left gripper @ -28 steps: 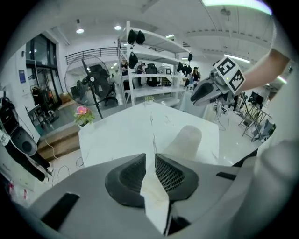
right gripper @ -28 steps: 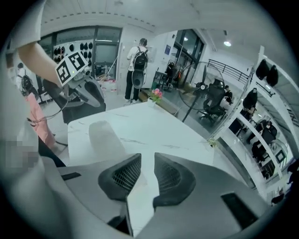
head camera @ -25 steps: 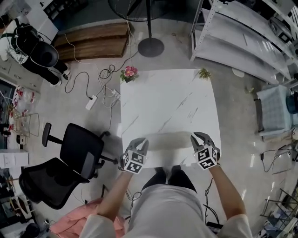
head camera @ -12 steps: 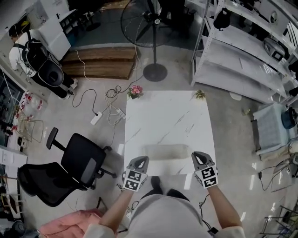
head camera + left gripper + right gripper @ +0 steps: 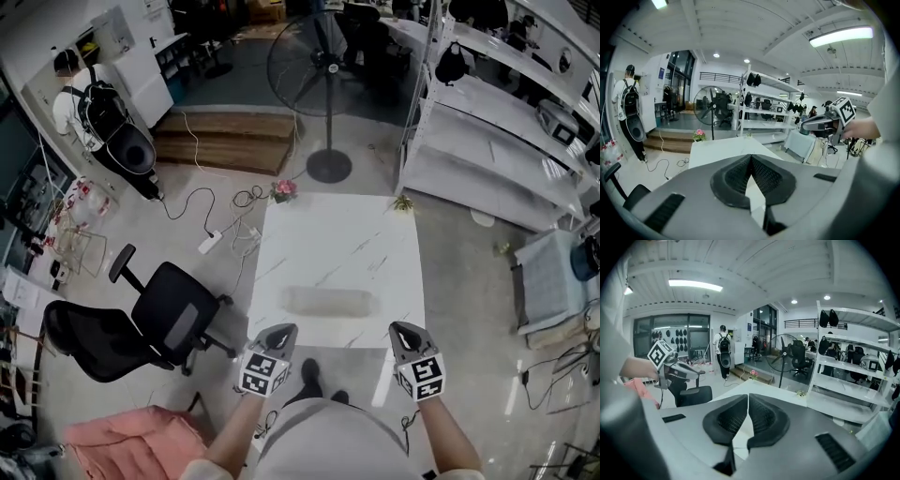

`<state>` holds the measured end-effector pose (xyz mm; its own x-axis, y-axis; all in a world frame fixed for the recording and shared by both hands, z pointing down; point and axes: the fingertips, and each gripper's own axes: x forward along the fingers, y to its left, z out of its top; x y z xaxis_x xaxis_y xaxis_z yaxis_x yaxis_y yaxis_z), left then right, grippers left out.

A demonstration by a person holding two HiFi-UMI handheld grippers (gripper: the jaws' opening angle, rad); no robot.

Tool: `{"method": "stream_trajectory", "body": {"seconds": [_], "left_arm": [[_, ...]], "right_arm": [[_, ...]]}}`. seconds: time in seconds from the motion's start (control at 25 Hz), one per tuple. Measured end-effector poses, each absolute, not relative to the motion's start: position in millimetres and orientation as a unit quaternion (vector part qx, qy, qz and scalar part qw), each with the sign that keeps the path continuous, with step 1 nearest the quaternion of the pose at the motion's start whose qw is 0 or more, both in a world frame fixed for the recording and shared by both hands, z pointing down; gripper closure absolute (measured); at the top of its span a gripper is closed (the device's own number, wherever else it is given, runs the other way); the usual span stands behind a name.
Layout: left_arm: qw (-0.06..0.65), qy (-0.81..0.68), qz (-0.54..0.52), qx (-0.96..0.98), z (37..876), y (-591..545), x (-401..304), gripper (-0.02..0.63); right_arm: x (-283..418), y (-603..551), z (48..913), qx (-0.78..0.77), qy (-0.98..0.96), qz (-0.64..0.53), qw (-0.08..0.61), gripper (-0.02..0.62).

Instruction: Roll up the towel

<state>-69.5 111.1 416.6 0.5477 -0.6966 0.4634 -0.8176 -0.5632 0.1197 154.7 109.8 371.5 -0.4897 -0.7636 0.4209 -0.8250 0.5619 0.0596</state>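
Observation:
The towel [image 5: 328,301] lies rolled into a pale grey log across the near half of the white marble table [image 5: 347,244]. Both grippers hang off the table's near edge, apart from the roll. My left gripper [image 5: 282,330] is shut with nothing in it; its pads [image 5: 740,173] meet at the tips. My right gripper [image 5: 401,328] has its jaws closing the last bit, pads [image 5: 761,416] together at the tips and nothing between them. Neither gripper view shows the towel. The right gripper [image 5: 820,123] appears in the left gripper view, and the left gripper [image 5: 677,369] in the right one.
A black office chair [image 5: 173,314] stands left of the table, cables [image 5: 225,234] trail on the floor. Pink flowers [image 5: 283,190] and a small plant [image 5: 405,202] sit by the far corners. A fan [image 5: 328,164] and metal shelving [image 5: 487,141] stand beyond. A person with a backpack [image 5: 103,112] is far left.
Both grippers have let go of the rolled towel, risen and drawn back past the table's near edge, and their jaws have shut. The roll stays on the table.

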Motion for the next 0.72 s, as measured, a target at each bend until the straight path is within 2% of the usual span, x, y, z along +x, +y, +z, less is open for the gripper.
{"method": "stream_trajectory", "body": {"seconds": [0.36, 0.72], "left_arm": [[0.146, -0.459, 0.173, 0.859, 386, 161, -45, 0.589], [0.117, -0.458, 0.155, 0.867, 341, 206, -65, 0.589]], "right_arm": [[175, 153, 346, 0.443, -0.879, 0.067, 0.164, 0.577], [152, 193, 316, 0.434, -0.886, 0.047, 0.157, 0.583]]}}
